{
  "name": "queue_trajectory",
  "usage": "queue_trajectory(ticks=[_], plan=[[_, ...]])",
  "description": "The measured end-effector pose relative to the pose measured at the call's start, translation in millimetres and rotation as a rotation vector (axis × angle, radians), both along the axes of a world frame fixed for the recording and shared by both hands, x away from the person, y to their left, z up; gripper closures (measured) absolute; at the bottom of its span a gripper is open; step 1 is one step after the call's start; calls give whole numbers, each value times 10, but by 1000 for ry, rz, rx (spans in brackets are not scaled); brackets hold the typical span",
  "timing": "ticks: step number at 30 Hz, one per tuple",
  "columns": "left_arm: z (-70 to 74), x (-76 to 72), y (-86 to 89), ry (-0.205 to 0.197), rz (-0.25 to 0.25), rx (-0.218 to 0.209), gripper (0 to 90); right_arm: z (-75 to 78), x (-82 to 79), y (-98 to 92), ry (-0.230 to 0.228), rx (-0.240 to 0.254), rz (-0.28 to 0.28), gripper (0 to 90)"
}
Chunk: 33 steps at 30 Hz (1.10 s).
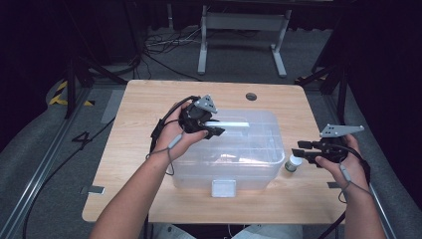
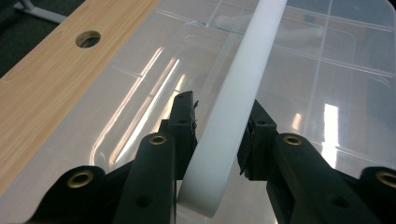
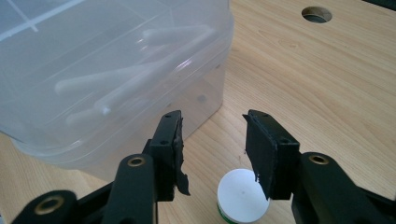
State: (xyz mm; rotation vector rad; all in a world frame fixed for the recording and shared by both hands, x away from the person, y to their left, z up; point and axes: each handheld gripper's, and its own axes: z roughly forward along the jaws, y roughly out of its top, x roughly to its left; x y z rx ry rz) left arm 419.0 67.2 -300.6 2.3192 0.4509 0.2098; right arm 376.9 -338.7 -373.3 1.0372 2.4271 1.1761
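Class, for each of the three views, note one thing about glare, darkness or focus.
High view: bright table, dark surroundings. Left gripper view: streaks of glare on the clear box lid; the white handle between the jaws blurs near the lens. Right gripper view: even light, soft white cap at the bottom edge.

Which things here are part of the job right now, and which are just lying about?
In the job:
left tongs, around the white handle
clear storage box
right tongs, open
white-capped jar

Lying about:
grey metal stand
floor cables
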Motion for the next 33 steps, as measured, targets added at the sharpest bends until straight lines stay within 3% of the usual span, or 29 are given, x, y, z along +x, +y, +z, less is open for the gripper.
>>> queue_trajectory(ticks=[3, 8, 17, 24, 28, 33], plan=[[38, 1, -16, -7, 3, 30, 708, 3, -12, -2, -5, 0, 2, 589], [84, 15, -17, -31, 14, 31, 705, 10, -40, 1, -3, 6, 3, 592], [162, 85, -29, -33, 28, 47, 699, 44, -92, -12, -14, 15, 16, 623], [222, 145, -30, -25, 37, 53, 697, 64, -133, 11, 15, 35, 59, 757], [243, 199, -8, 17, 26, 32, 696, 69, -152, 29, 25, 44, 100, 842], [265, 243, -6, 30, 32, 21, 694, 72, -173, 71, 46, 65, 161, 889]])
